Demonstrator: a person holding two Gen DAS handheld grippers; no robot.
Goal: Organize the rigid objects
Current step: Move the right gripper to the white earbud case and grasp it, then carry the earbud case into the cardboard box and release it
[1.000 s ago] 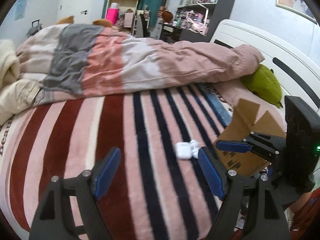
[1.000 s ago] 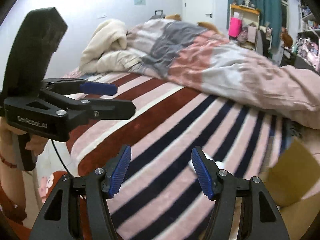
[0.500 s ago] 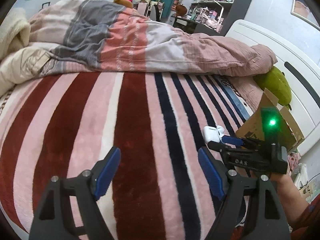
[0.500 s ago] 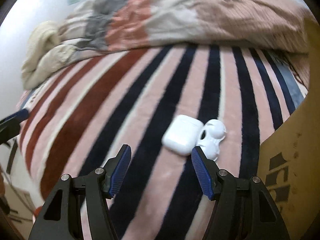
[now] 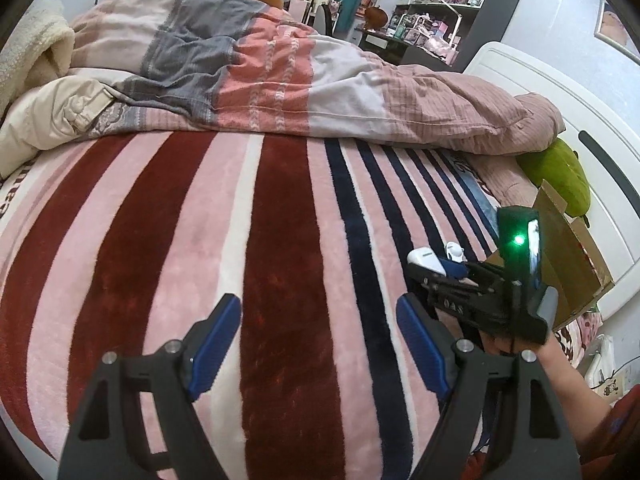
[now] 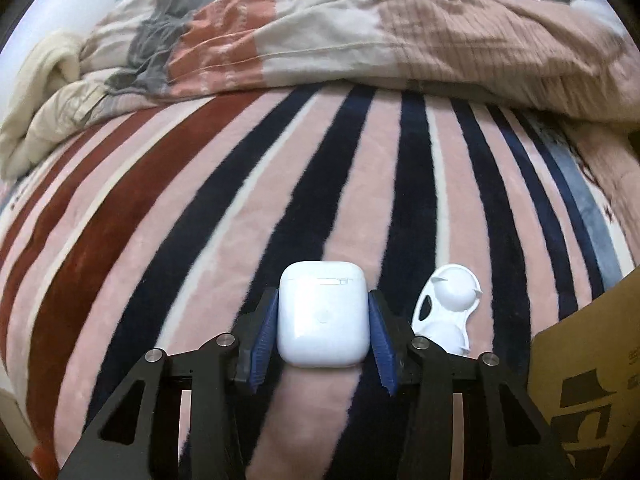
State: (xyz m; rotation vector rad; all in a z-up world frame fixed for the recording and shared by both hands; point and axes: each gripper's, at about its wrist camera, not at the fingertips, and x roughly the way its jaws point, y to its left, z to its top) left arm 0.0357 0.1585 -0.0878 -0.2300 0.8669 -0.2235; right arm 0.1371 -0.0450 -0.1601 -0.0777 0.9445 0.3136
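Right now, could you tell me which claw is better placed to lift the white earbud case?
The right claw: its pads already flank the earbud case. The left claw hangs open, over bare striped blanket.

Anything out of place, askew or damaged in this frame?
Nothing looks damaged or spilled. The white earbud case sits squarely between the right gripper's pads, and a white plastic insert lies loose beside it on the striped blanket, near the cardboard box.

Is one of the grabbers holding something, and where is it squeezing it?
The right gripper clamps the white earbud case by its two side walls. The left gripper holds nothing.
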